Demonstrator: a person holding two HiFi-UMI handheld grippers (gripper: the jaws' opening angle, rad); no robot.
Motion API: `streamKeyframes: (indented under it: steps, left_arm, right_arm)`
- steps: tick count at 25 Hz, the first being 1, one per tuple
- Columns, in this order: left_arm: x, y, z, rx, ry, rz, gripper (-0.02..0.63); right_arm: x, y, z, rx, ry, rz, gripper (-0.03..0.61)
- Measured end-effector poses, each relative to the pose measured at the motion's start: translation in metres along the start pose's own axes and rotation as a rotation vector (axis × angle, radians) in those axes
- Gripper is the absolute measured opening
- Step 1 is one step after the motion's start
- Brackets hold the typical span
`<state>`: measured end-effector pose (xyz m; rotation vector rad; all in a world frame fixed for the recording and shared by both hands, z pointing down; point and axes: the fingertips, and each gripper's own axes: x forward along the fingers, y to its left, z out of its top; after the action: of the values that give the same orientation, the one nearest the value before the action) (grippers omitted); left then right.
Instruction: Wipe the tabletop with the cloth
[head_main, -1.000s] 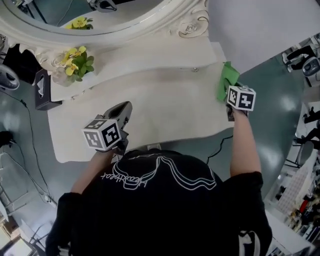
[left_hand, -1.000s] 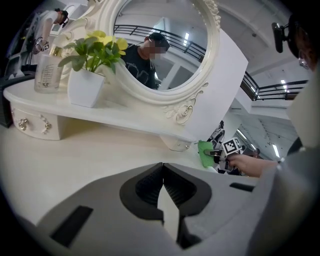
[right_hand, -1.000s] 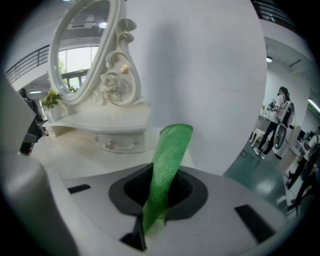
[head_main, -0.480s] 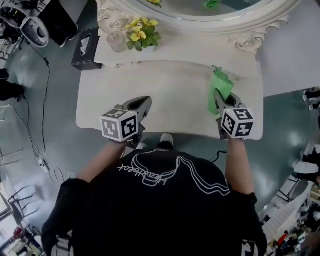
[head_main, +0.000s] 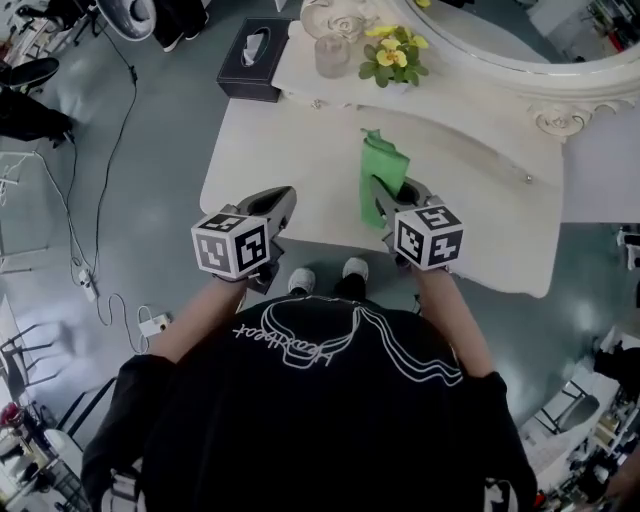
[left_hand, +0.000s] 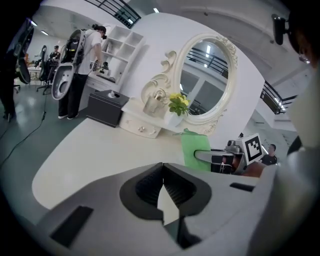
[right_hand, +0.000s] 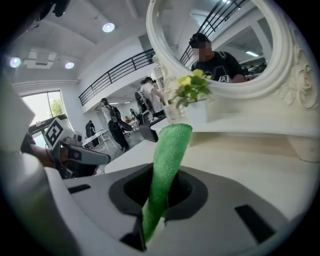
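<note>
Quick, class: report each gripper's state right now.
Left gripper: closed, empty.
Right gripper: closed on the green cloth.

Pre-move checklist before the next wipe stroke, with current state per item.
1. Cloth clamped in right gripper: ok, jaws shut on it.
2. Cloth pressed flat on tabletop: cannot tell; most of it sticks out ahead of the jaws.
3. Left gripper out of the way: ok; shut, empty, at the near edge, apart from the cloth.
4. Stroke area free of objects: ok; flowers and glass stand on the raised back shelf.
</note>
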<state>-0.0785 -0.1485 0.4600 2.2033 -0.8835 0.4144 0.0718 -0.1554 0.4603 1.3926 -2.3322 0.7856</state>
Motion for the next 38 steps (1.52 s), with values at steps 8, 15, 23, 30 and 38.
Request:
streamKeyframes:
  steps: [8, 15, 23, 30, 38]
  left_arm:
    - [-0.074, 0.075, -0.019, -0.084, -0.055, 0.117, 0.005]
    - [-0.129, 0.123, -0.027, -0.121, -0.097, 0.189, 0.005]
    - [-0.156, 0.163, -0.041, -0.175, -0.123, 0.221, 0.005]
    - [-0.166, 0.175, -0.045, -0.189, -0.131, 0.227, 0.005]
    - [-0.168, 0.18, -0.047, -0.184, -0.126, 0.216, 0.005]
  right_arm:
    - [0.098, 0.129, 0.005, -0.062, 0.041, 0.205, 0.057]
    - [0.166, 0.201, -0.004, -0.051, 0.113, 0.273, 0.057]
    - [0.22, 0.243, -0.028, -0.07, 0.183, 0.267, 0.057]
    - [0.24, 0.248, -0.037, -0.152, 0.234, 0.212, 0.055]
    - [0.244, 0.242, -0.044, -0.258, 0.281, 0.146, 0.055]
